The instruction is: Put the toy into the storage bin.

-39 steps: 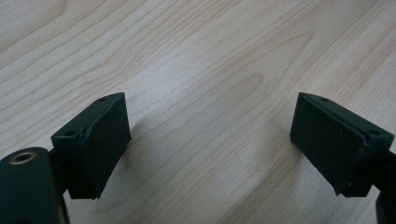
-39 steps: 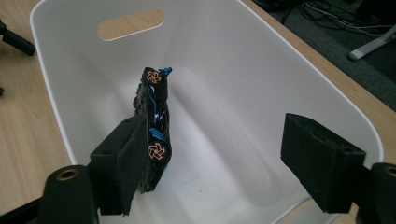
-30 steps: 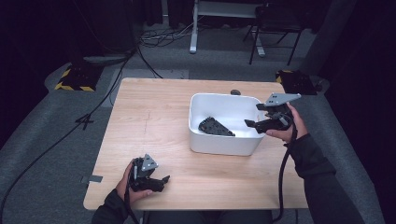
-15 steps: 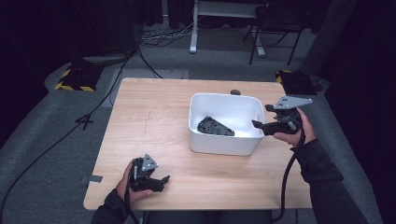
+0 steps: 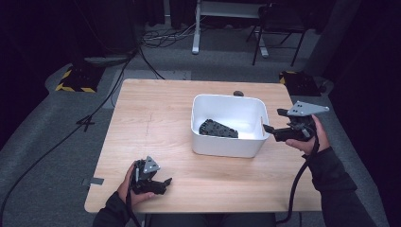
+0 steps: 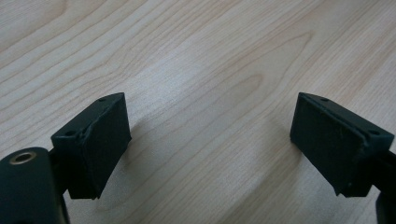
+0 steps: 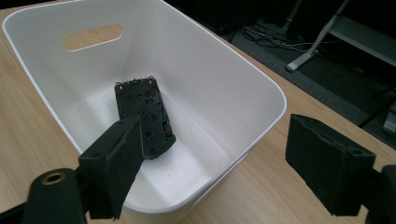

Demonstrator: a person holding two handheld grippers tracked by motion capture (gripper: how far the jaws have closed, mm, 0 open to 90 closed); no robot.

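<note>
Your left gripper (image 5: 165, 182) sits low at the near edge of the table (image 5: 156, 118), jaws spread wide with nothing between them, just bare wood grain under the pads (image 6: 100, 144). Plenty of open tabletop lies ahead of it and to its left, all the way to the far edge. Further out, your right gripper (image 5: 267, 128) hovers just beside the right wall of the white tub (image 5: 222, 144), pointing across its rim; its jaws stand apart and hold nothing, with the rim (image 7: 261, 126) running between them. The flat black part (image 7: 144, 116) lies on the tub floor, towards the middle, clear of the walls. Beyond the table's far edge, cables (image 5: 156, 38) trail across grey floor.
</note>
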